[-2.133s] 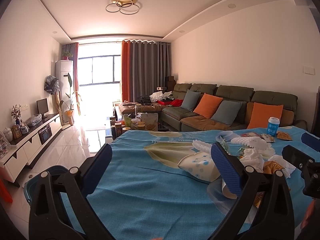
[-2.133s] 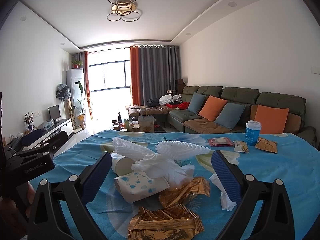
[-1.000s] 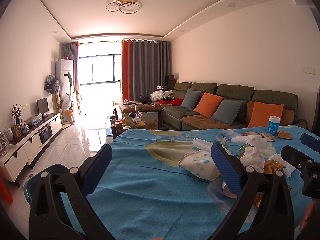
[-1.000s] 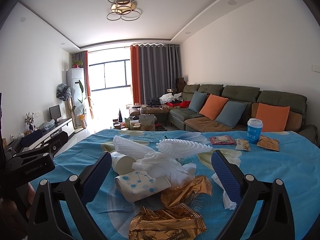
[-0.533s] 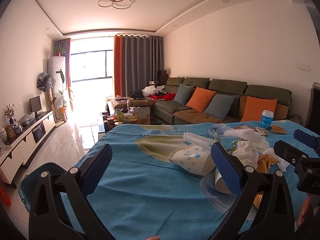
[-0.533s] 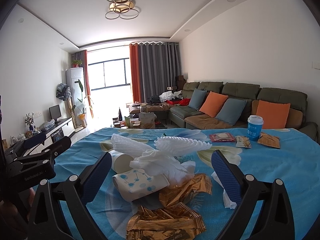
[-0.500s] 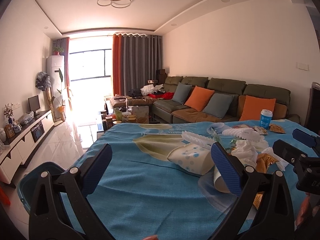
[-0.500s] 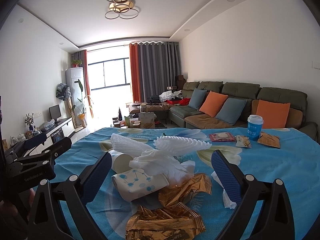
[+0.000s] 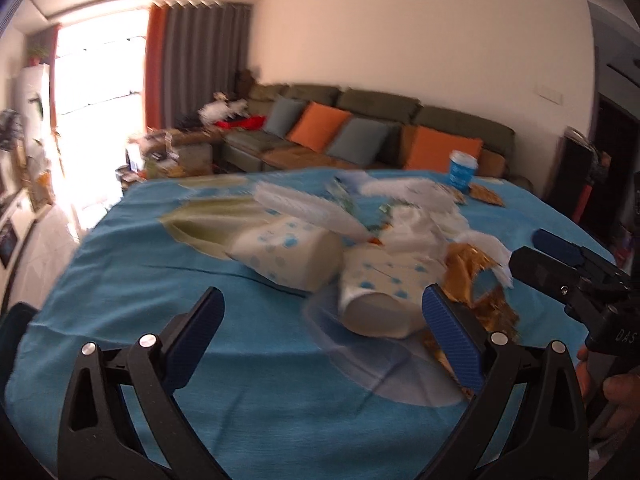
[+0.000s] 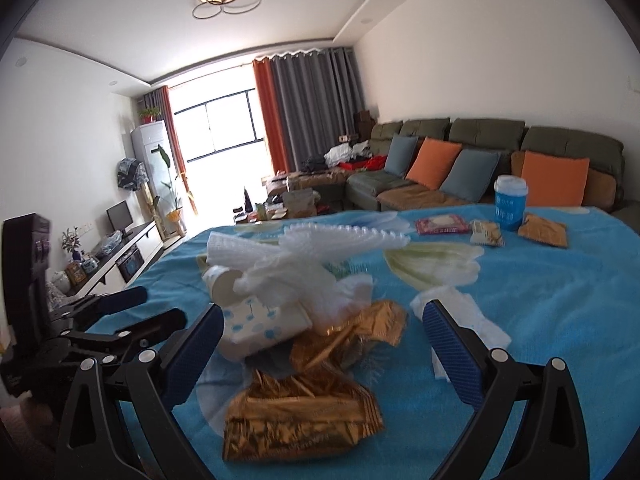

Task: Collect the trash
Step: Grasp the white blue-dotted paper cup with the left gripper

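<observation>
A heap of trash lies on the blue tablecloth (image 9: 160, 280): two white paper cups with blue dots (image 9: 288, 256) (image 9: 384, 292), white foam netting (image 10: 320, 248), crumpled tissue (image 10: 460, 316) and gold foil wrappers (image 10: 300, 420). My left gripper (image 9: 320, 320) is open, low over the cloth, with the nearer lying cup just ahead of its right finger. My right gripper (image 10: 320, 340) is open too, and the lower gold wrapper and the dotted cup (image 10: 260, 328) lie between and ahead of its fingers. Each gripper shows at the edge of the other's view.
Farther back on the table stand a blue lidded cup (image 10: 510, 204) and several snack packets (image 10: 440, 226). A green sofa with orange cushions (image 10: 480, 168) runs behind. A dark blue bin (image 9: 12, 328) sits below the table's left edge. A hand (image 9: 616, 392) holds the right gripper.
Both grippers have dipped down and forward toward the trash heap; the left view swung right and is blurred by motion. Both stay open and nothing has been picked up.
</observation>
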A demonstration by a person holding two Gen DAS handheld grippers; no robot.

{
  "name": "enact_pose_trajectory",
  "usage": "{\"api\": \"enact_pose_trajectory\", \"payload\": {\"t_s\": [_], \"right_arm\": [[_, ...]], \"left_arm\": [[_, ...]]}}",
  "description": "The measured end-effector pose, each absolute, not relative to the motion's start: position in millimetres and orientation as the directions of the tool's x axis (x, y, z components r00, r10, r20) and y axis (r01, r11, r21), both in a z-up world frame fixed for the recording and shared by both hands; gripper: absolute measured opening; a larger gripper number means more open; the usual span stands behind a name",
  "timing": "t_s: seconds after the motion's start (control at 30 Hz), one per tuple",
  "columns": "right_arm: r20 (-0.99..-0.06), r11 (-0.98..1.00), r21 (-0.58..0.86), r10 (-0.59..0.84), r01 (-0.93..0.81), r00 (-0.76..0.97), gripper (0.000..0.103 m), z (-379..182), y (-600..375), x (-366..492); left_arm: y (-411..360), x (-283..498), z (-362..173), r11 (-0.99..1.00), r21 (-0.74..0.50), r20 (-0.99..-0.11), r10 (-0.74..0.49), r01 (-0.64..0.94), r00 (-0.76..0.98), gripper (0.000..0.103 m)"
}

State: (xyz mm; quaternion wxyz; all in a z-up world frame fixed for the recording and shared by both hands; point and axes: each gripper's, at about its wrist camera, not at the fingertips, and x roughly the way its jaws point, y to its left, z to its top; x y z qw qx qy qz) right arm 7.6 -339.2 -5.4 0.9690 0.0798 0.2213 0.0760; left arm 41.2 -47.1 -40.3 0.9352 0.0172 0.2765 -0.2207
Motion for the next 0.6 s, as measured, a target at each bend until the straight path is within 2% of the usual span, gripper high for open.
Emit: {"api": "enact_pose_trajectory", "payload": {"t_s": [0.2, 0.27, 0.4, 0.5, 0.57, 0.6], "right_arm": [[-0.49, 0.955, 0.254, 0.266, -0.155, 0.83, 0.096, -22, -350, 3], [-0.511, 0.947, 0.278, 0.286, -0.159, 0.81, 0.095, -29, -354, 4], [-0.532, 0.916, 0.362, 0.356, -0.173, 0.768, 0.086, -42, -361, 11], [-0.543, 0.895, 0.403, 0.402, -0.19, 0.737, 0.069, -49, -361, 18], [-0.55, 0.887, 0.415, 0.423, -0.204, 0.72, 0.053, -52, -359, 20], [-0.548, 0.882, 0.421, 0.433, -0.212, 0.716, 0.05, -52, -358, 19]], "left_arm": [[-67, 69, -60, 0.864, -0.154, -0.614, -0.464, 0.48, 0.638, 0.097], [-70, 76, -65, 0.858, -0.174, -0.631, -0.474, 0.484, 0.614, 0.09], [-77, 91, -75, 0.834, -0.218, -0.65, -0.511, 0.507, 0.562, 0.077], [-84, 93, -78, 0.82, -0.237, -0.652, -0.532, 0.522, 0.54, 0.063], [-84, 91, -78, 0.817, -0.239, -0.649, -0.537, 0.525, 0.54, 0.063], [-83, 90, -78, 0.815, -0.241, -0.645, -0.54, 0.527, 0.54, 0.063]]}}
